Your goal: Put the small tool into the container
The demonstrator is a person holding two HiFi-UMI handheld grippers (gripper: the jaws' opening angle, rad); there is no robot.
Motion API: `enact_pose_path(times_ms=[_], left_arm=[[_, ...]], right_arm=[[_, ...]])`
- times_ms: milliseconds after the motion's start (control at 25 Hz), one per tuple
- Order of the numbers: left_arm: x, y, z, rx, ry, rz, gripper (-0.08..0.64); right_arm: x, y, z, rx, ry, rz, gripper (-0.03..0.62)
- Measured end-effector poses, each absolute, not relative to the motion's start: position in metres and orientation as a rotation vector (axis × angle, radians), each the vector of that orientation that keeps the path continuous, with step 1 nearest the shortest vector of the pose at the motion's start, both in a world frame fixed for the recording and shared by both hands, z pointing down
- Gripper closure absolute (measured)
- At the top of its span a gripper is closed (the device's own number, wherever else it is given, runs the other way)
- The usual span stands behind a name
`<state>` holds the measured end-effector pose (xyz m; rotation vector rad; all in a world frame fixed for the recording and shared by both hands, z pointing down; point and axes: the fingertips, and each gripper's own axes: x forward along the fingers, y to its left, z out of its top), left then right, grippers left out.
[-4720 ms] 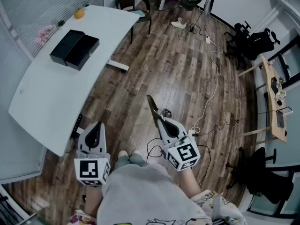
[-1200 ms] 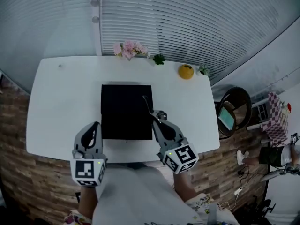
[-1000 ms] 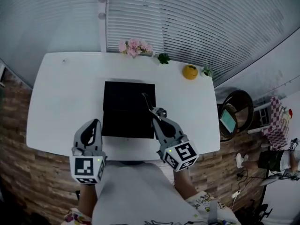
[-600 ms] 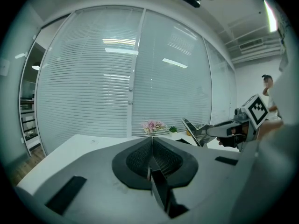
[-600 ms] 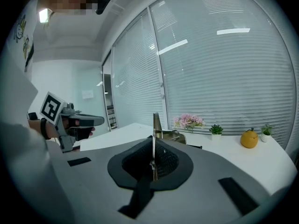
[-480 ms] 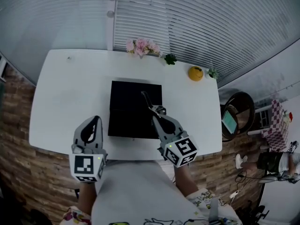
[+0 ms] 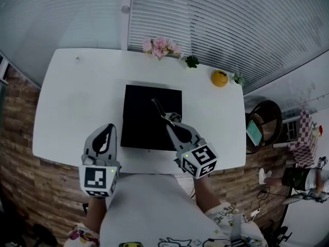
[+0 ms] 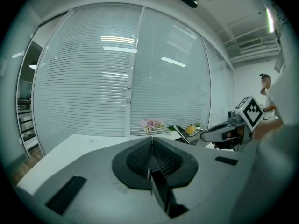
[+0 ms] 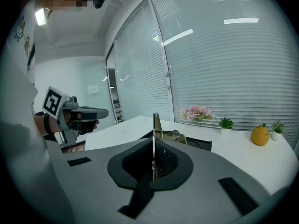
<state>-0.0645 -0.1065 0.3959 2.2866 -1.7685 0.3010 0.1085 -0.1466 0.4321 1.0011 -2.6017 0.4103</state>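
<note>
Over the black container (image 7: 140, 118), near its right side, hangs the small metal implement (image 7: 156, 106): a thin flat strip with a bulkier silvery part at its near end. It is not yet inside. The right tool (image 7: 173, 126) has it, jaws pinched fully together on the strip so it stands edge-on between the pads and juts out well past the tips, slanting toward the box's middle. Gripping the near end likely keeps the long free end leading, so it can go in first. From above, the container reads only as a flat black square; whether it is open, and how deep, cannot be told. It sits squarely in the middle of the white table (image 7: 72, 102), close to the near edge where the person stands, within easy reach of both hands. The left tool (image 7: 108, 133) hovers just off the container's near-left corner, over the table's edge, its jaws closed on nothing. It looks parked there, perhaps ready to steady the box. Pink flowers (image 7: 161, 46), two small potted plants and an orange fruit (image 7: 219, 78) line the far edge under the blinds, well clear of the work. Next step, as I judge it: lower the strip over the black square, then let go.
</note>
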Motion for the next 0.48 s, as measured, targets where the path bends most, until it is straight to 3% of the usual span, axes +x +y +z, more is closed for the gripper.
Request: enact_pose_path(times_ms=[480], left_arm=[[-0.058,-0.102,0.405,2.262,-1.749,0.325,0.554]], right_arm=[[0.092,-0.136,0.457,0.749,-2.557,0.466,0.591]])
